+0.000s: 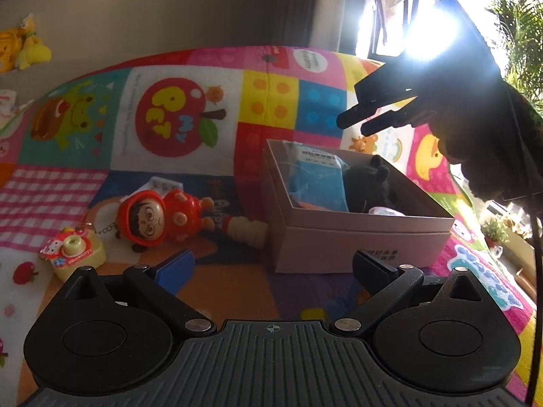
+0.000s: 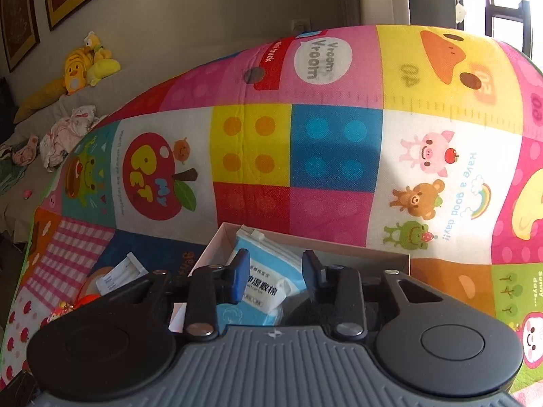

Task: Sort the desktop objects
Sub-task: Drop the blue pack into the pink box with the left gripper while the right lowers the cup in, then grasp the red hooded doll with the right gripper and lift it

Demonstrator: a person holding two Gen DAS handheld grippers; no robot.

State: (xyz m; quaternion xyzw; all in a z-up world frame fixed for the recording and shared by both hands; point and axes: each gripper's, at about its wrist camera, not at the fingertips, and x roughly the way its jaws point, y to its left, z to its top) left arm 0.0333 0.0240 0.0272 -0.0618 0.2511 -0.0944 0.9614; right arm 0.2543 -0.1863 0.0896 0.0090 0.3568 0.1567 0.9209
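A cardboard box [image 1: 359, 237] sits on the colourful mat and holds a blue wipes packet [image 1: 319, 183] and a black plush toy [image 1: 373, 183]. My left gripper [image 1: 271, 268] is open and empty, low in front of the box. A red doll figure [image 1: 159, 217], a yellow toy camera keychain [image 1: 76, 251] and a small wooden figure [image 1: 246, 229] lie left of the box. My right gripper [image 2: 275, 273] hangs open above the box [image 2: 217, 240], over the wipes packet [image 2: 261, 291]. It also shows in the left wrist view [image 1: 354, 123], above the box.
A white packet [image 2: 118, 274] lies on the mat left of the box. Plush toys [image 2: 88, 64] and crumpled clothes [image 2: 68, 135] lie beyond the mat's far left edge. A bright window [image 1: 424, 27] and plants [image 1: 522, 34] are at the right.
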